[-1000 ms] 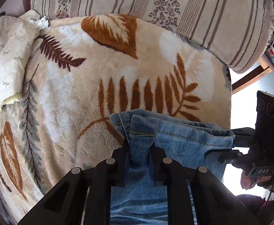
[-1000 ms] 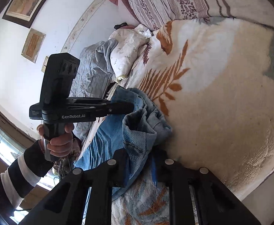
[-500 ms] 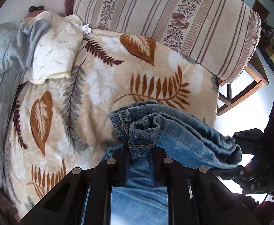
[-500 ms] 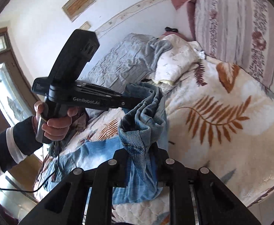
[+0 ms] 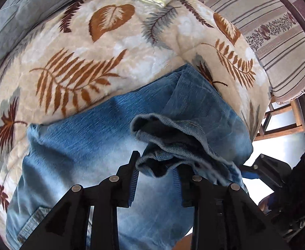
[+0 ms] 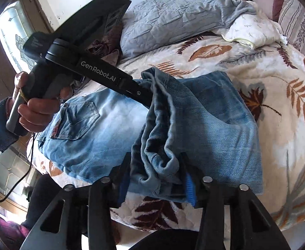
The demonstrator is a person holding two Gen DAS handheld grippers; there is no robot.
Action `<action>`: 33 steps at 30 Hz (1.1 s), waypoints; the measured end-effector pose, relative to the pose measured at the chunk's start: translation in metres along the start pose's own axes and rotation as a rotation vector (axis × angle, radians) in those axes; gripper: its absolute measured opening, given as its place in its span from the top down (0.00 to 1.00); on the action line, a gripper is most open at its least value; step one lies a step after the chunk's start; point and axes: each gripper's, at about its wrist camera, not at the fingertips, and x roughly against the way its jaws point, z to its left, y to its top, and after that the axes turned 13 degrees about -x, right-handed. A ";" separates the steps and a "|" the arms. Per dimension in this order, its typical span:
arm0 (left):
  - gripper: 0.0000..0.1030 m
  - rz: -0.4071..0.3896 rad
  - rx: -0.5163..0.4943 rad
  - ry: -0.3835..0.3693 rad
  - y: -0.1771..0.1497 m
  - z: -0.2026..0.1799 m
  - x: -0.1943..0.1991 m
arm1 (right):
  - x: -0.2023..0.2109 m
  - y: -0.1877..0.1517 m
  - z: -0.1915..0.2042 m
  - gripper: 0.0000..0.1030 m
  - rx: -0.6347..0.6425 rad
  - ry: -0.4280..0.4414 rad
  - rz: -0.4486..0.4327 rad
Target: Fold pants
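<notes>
Folding one pair of jeans (image 6: pixel 102 129) on the leaf-print blanket (image 5: pixel 85 48), two grippers at the leg hems.
The right wrist view alone shows "GenRobot.AI" on the left gripper (image 6: pixel 146 95) and the holding hand (image 6: pixel 35 112). In its own view the left gripper (image 5: pixel 156 175) stands wide apart around bunched hem; the right gripper (image 6: pixel 156 177) likewise. Whether either grips cannot be told.

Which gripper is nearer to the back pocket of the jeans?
Left. The left gripper is over the jeans just beside the back pocket; the right gripper is at the hem end, farther from it.
</notes>
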 end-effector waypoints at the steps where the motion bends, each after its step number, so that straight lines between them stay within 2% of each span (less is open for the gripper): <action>1: 0.71 -0.009 0.009 0.009 -0.007 0.004 0.004 | 0.012 -0.001 0.001 0.41 -0.009 0.010 -0.015; 3: 0.72 -0.030 0.045 0.007 -0.023 0.011 0.014 | 0.040 -0.002 -0.005 0.35 -0.070 0.043 -0.060; 4: 0.72 -0.047 0.085 -0.015 -0.032 0.016 0.019 | 0.053 -0.002 -0.013 0.28 -0.128 0.063 -0.088; 5: 0.72 -0.066 0.134 -0.050 -0.040 0.022 0.024 | 0.065 -0.003 -0.025 0.21 -0.200 0.078 -0.112; 8: 0.69 -0.157 0.293 -0.186 -0.064 0.038 0.035 | 0.083 -0.009 -0.071 0.19 -0.454 0.154 -0.130; 10: 0.59 -0.188 0.345 -0.251 -0.070 0.037 0.032 | 0.080 -0.015 -0.094 0.19 -0.590 0.222 -0.118; 15: 0.56 -0.200 0.398 -0.354 -0.065 0.024 0.009 | 0.052 -0.019 -0.112 0.19 -0.770 0.371 -0.046; 17: 0.53 -0.190 0.417 -0.365 -0.060 0.020 0.000 | 0.039 -0.020 -0.113 0.19 -0.816 0.391 -0.031; 19: 0.50 -0.155 0.427 -0.341 -0.054 0.018 -0.014 | 0.026 -0.020 -0.115 0.20 -0.843 0.364 -0.012; 21: 0.54 -0.120 0.453 -0.338 -0.051 0.019 -0.029 | 0.015 -0.019 -0.118 0.24 -0.850 0.341 -0.001; 22: 0.70 -0.129 0.463 -0.335 -0.048 0.022 -0.031 | 0.012 -0.018 -0.118 0.37 -0.854 0.322 0.001; 23: 0.82 -0.141 0.462 -0.349 -0.045 0.023 -0.028 | 0.009 -0.016 -0.118 0.69 -0.848 0.334 -0.003; 24: 0.88 -0.158 0.460 -0.359 -0.043 0.024 -0.021 | 0.011 -0.013 -0.116 0.87 -0.828 0.355 -0.009; 25: 0.88 -0.192 0.457 -0.357 -0.041 0.024 -0.009 | 0.016 -0.009 -0.111 0.93 -0.808 0.369 -0.034; 27: 0.88 -0.263 0.428 -0.330 -0.042 0.025 0.016 | 0.029 -0.001 -0.097 0.93 -0.751 0.407 -0.071; 29: 0.87 -0.295 0.408 -0.295 -0.051 0.026 0.032 | 0.030 0.003 -0.084 0.93 -0.704 0.416 -0.063; 31: 0.86 -0.274 0.432 -0.245 -0.072 0.030 0.031 | 0.010 -0.003 -0.078 0.93 -0.701 0.399 0.014; 33: 0.86 -0.197 0.472 -0.199 -0.090 0.038 0.012 | -0.019 -0.017 -0.079 0.89 -0.729 0.343 0.114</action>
